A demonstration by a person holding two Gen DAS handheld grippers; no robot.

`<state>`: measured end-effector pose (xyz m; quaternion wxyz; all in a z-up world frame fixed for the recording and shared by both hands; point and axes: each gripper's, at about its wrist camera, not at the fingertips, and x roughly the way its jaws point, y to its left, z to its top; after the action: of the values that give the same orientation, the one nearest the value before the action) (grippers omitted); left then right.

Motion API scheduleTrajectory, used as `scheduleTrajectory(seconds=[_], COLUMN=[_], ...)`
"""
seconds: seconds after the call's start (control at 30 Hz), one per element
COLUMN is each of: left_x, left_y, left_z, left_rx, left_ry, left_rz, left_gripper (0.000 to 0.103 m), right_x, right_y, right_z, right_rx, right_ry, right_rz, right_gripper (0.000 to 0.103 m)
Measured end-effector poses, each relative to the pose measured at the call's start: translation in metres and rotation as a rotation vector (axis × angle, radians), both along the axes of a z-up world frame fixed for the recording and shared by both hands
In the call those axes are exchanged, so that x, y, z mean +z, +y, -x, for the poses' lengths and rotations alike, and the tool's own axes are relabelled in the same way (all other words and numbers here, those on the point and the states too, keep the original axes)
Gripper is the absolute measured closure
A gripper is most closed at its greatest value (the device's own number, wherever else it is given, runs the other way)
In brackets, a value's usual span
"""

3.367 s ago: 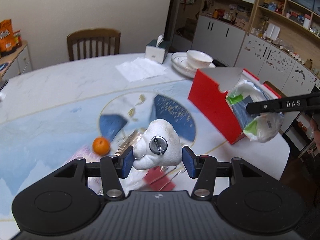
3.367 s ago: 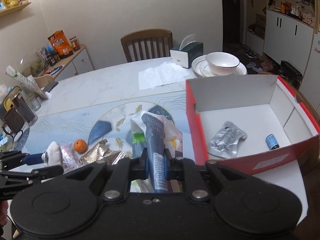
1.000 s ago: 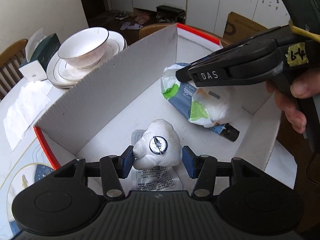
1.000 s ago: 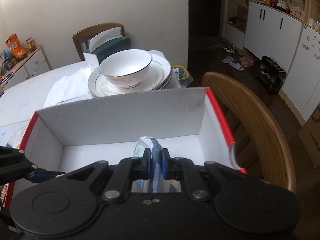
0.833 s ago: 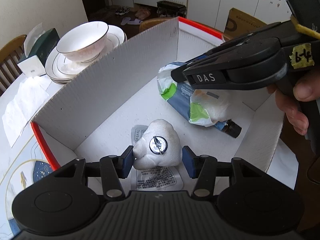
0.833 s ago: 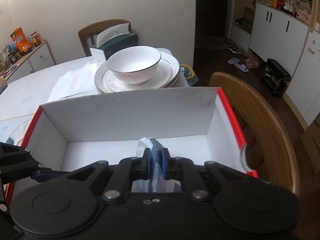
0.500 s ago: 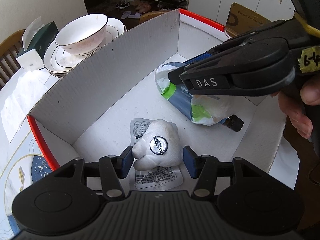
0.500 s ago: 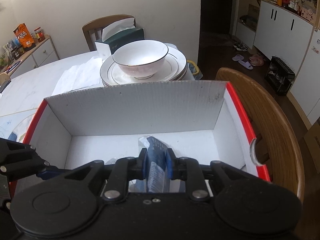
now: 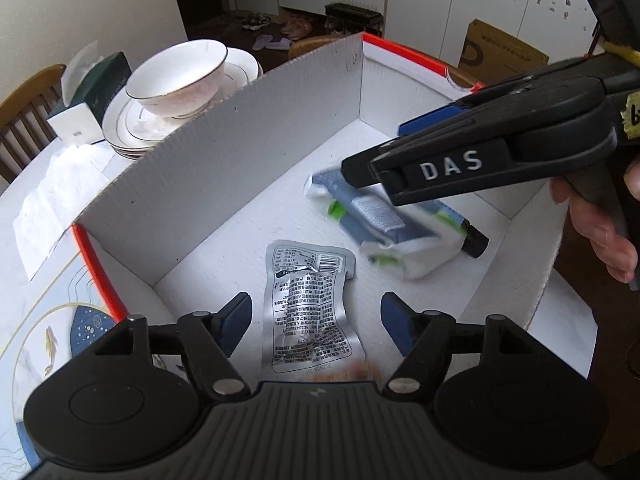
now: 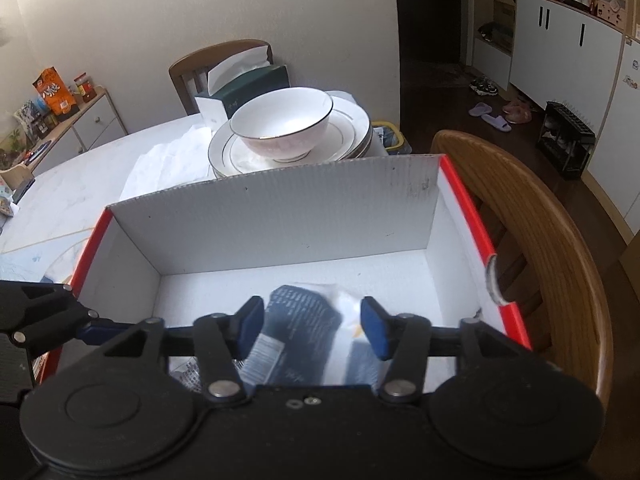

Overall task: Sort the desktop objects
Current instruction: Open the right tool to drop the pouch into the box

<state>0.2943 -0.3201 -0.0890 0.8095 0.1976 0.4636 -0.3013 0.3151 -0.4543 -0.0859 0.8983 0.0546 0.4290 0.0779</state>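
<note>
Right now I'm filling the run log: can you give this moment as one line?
stage: drop into red box | left gripper: opening, empty | right gripper: opening, blue-and-white packet released | silver pouch on box floor

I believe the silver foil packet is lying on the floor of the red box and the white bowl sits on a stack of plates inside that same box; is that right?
Not quite. The silver foil packet does lie on the floor of the red box, but the white bowl and its stack of plates stand on the table outside the box, behind its back wall. The right wrist view shows this clearly.
</note>
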Motion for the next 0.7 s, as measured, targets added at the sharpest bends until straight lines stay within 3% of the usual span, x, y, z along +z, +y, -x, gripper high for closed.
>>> scheduleTrajectory(seconds=[0.2,0.43,0.7], left_x=[0.007,0.02,0.034], left_y=[0.008,0.016,0.031], left_z=[0.007,0.021,0.032], left_rx=[0.027,0.024,0.054], left_ry=[-0.019,-0.067,-0.098], left_rz=[0.027,0.076,0.152], left_gripper=[0.032,0.02,0.015], right_x=[0.008,0.022,0.036], right_y=[-0.009,-0.007,-0.001], right_z=[0.011,0.029,0.048], right_rx=[-0.012,0.003,0.002], right_ry=[-0.008,-0.05,-0.106], right_rz=[-0.034,-0.033,-0.027], right_gripper=[0.04,0.033,0.024])
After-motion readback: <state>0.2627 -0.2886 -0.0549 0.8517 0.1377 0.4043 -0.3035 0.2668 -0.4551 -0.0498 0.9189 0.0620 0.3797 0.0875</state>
